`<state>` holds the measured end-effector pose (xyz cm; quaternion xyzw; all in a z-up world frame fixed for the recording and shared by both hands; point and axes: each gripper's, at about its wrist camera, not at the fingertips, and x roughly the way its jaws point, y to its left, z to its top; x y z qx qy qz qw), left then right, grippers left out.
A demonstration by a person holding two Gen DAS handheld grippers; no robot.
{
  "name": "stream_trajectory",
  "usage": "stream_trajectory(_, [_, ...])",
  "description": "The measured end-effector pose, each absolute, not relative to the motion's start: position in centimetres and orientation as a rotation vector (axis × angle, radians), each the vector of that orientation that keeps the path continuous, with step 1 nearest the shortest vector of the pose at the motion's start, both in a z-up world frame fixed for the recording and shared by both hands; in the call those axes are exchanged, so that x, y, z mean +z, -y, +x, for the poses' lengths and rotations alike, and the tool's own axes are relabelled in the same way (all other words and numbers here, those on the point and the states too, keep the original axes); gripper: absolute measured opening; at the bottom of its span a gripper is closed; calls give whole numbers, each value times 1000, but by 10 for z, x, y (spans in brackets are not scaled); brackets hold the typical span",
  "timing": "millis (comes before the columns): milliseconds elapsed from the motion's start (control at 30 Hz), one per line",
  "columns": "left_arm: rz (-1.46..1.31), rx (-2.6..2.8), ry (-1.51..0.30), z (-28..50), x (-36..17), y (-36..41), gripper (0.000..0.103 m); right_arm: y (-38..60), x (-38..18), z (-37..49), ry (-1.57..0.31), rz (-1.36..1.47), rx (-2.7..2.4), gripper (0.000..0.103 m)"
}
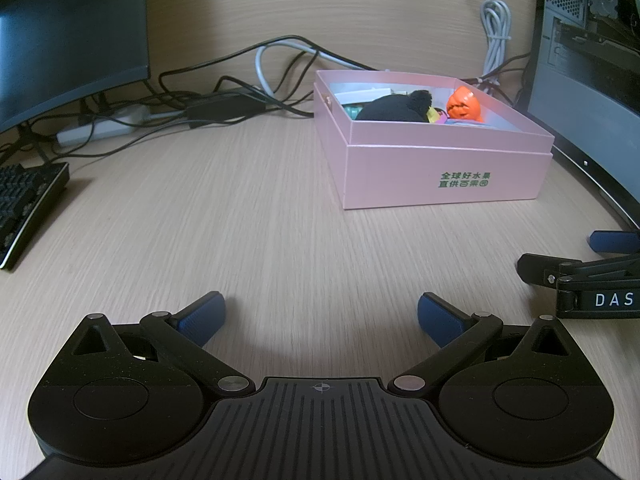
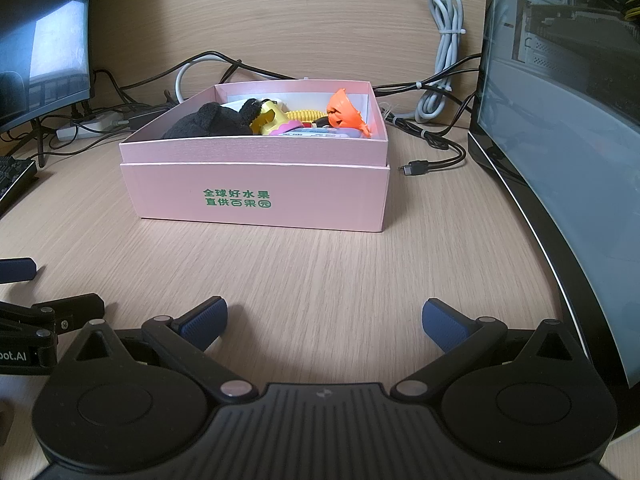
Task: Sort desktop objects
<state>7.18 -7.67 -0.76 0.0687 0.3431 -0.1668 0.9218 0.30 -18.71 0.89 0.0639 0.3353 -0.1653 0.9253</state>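
Both grippers hover low over the pale wood-grain desk (image 2: 320, 272), the left gripper (image 1: 322, 318) with its blue-padded fingers spread wide and gripping nothing, the right gripper (image 2: 324, 320) just beside it and equally splayed and empty. Ahead sits the open pink cardboard box with green printed characters (image 2: 256, 196), on the desk between the dark monitor (image 1: 72, 32) and the glass-sided computer case (image 2: 560, 120). Inside it (packed fairly full) lie a black plush toy (image 2: 208, 122), an orange pumpkin-faced figure (image 2: 344, 114), a yellow plastic toy (image 2: 270, 118) and a yellow ribbed piece (image 2: 306, 114), all touching in one compartment.
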Motion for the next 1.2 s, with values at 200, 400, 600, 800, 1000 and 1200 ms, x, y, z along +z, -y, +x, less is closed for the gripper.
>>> stream_trajectory(200, [141, -343, -705, 72, -8, 77, 103, 187, 9, 3, -688, 131, -339, 103])
stream_trajectory(400, [141, -343, -705, 72, -8, 76, 103, 187, 9, 3, -688, 131, -339, 103])
stream_trajectory(600, [141, -343, -705, 72, -8, 76, 103, 187, 9, 3, -688, 131, -339, 103])
stream_trajectory(800, [141, -343, -705, 72, -8, 76, 103, 187, 9, 3, -688, 131, -339, 103])
stream_trajectory(1000, [142, -344, -708, 72, -7, 76, 103, 187, 9, 3, -688, 131, -339, 103])
stream_trajectory(1200, [141, -347, -714, 73, -7, 76, 103, 187, 9, 3, -688, 131, -339, 103])
